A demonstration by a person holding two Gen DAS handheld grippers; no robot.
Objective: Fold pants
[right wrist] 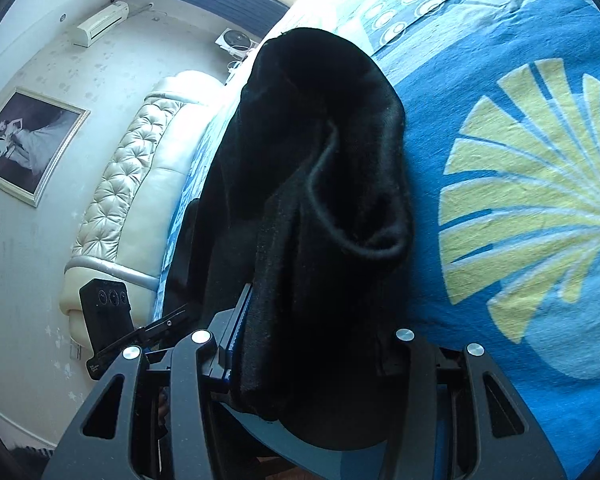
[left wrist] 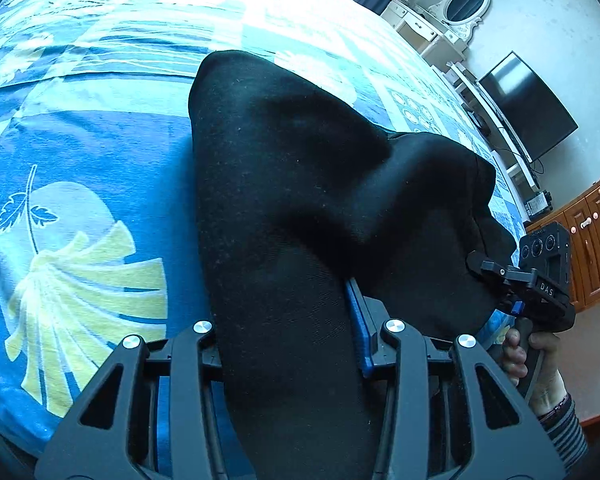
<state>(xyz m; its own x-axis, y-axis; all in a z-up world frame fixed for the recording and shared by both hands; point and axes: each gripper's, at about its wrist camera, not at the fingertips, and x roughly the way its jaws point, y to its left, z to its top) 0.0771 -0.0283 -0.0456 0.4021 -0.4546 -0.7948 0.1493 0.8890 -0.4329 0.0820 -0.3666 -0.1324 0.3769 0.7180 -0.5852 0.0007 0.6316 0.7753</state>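
Carrying the pants (left wrist: pixel 284 208) over the bed (left wrist: pixel 92 152) mid-fold, I judge. On the left, my left gripper (left wrist: pixel 296 344) is clamping a thick bunch of black cloth; on the right, my right gripper (right wrist: pixel 300 344) is pinching the other end. Pants are draping between both, long axis running away from me toward the far bed edge. Next move needs both ends lowered together, evenly.

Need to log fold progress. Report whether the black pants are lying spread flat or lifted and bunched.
Lifted and bunched: the black pants hang in draped folds above the bedspread, clamped in the left gripper and right gripper.
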